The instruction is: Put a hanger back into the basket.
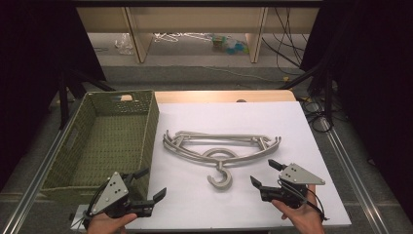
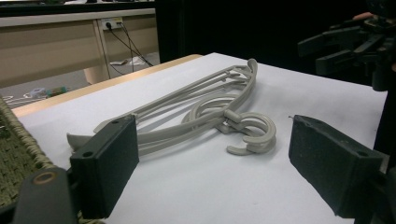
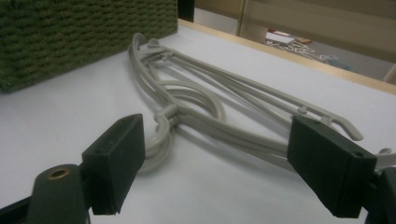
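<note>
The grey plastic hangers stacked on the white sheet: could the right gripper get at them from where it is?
Probably yes: the right gripper stands open, and bare white sheet lies between it and the grey plastic hangers.

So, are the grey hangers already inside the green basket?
No, the hangers lie on the white table to the right of the basket, which holds nothing.

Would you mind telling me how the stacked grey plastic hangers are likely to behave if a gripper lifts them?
The stacked grey plastic hangers look thin and hollow-framed, so probably light and fairly stiff. They lie loose on one another, so gripping one may leave others behind or let them slide apart. Their smooth surface could slip.
</note>
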Demonstrator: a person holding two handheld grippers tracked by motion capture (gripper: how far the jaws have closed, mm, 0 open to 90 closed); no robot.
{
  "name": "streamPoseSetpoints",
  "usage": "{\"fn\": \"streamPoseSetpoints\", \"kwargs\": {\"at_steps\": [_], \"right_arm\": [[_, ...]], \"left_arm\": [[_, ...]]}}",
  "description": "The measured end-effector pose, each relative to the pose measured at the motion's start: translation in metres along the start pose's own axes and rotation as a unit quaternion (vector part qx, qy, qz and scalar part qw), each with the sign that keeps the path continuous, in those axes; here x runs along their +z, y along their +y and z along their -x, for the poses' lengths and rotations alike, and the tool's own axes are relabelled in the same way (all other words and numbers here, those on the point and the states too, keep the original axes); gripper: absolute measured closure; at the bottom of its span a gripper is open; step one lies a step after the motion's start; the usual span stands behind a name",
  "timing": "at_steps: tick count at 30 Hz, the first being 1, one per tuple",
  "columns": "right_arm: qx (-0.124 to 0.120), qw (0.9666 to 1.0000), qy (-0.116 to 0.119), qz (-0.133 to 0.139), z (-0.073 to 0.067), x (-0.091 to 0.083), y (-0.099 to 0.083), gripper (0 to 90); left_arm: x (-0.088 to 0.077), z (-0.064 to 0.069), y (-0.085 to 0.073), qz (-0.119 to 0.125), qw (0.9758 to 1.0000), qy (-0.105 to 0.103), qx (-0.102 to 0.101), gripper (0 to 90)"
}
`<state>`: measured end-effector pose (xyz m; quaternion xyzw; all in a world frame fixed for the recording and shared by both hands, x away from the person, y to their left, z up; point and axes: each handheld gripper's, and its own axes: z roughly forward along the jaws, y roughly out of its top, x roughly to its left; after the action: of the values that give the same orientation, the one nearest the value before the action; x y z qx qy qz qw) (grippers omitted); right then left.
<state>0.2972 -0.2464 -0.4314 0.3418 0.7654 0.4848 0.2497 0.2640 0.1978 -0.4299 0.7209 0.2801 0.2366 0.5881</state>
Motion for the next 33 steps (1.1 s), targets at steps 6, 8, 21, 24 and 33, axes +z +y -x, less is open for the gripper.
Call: {"fn": "streamPoseSetpoints", "kwargs": {"at_steps": [6,8,21,24,33], "right_arm": [[-0.024,0.9997,-0.004,-0.002,0.007,0.003,0.001,23.1],[-0.031,0.9995,-0.001,-0.008,0.007,0.004,0.002,24.1],[-0.11,0.992,0.033,-0.052,0.019,0.035,0.013,30.5],[-0.128,0.9885,0.035,-0.073,0.026,0.047,0.018,32.4],[-0.208,0.9621,0.077,-0.159,0.034,0.092,0.025,38.2]], "left_arm": [[0.002,0.004,0.0,-0.006,0.9999,-0.008,-0.001,15.8],[0.002,0.005,-0.001,-0.01,0.9999,-0.008,-0.004,15.8],[0.007,0.009,-0.002,-0.01,0.9997,-0.023,0.006,15.8],[0.006,0.009,-0.002,-0.018,0.9996,-0.02,0.008,15.8],[0.008,0.011,-0.003,-0.018,0.9995,-0.027,0.002,15.9]]}}
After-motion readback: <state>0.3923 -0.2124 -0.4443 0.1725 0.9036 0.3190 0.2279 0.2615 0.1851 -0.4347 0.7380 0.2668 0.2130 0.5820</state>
